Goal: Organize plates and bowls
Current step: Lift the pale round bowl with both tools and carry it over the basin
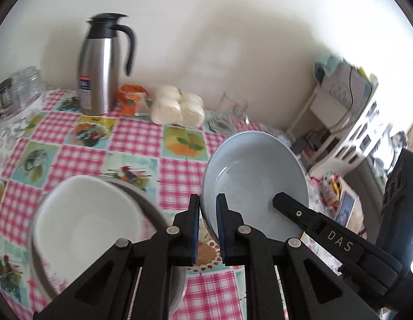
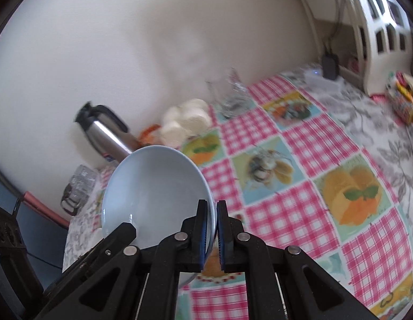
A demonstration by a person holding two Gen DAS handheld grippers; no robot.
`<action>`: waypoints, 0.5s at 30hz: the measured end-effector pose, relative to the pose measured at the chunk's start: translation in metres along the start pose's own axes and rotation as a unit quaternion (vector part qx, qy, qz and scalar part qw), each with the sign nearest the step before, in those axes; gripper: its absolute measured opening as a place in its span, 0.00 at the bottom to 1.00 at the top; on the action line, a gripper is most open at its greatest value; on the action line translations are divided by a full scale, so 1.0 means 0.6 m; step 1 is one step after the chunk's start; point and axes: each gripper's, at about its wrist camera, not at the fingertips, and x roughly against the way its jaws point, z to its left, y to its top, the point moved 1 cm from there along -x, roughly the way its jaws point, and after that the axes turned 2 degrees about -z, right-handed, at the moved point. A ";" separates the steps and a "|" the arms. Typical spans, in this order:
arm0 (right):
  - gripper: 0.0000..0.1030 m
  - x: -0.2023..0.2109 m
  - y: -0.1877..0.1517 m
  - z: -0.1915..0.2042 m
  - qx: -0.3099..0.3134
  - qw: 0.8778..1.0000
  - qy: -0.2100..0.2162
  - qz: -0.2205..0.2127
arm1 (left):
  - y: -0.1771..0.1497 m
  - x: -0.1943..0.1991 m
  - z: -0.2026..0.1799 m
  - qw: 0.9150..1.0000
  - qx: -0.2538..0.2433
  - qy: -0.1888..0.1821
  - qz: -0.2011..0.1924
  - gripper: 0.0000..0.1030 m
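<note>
A light blue bowl [image 1: 254, 170] hangs tilted above the checked tablecloth [image 1: 134, 133], held from both sides. My left gripper [image 1: 207, 200] is shut on its left rim. In the right wrist view my right gripper [image 2: 211, 205] is shut on the right rim of the same blue bowl [image 2: 155, 186]. One finger of the right gripper [image 1: 299, 213] lies over the bowl's inside in the left wrist view. A white squarish bowl [image 1: 83, 221] sits on a grey plate [image 1: 150, 208] at the lower left, below my left gripper.
Along the wall stand a steel thermos jug [image 1: 102, 64], glass jars [image 1: 22, 85], a pack of white rolls [image 1: 177, 106] and drinking glasses [image 1: 230, 112]. A white shelf unit [image 1: 347, 112] and colourful packets [image 2: 404, 101] stand at the table's right end.
</note>
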 end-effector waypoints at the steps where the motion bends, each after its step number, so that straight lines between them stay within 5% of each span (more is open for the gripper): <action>1: 0.08 0.005 -0.003 0.017 0.008 1.000 0.005 -0.001 | 0.002 0.014 0.013 1.000 0.011 -0.001 -0.005 0.12; 15: 0.09 -0.015 -0.062 0.185 0.079 0.995 0.053 0.036 | -0.009 0.112 0.159 0.995 0.091 0.025 -0.037 0.12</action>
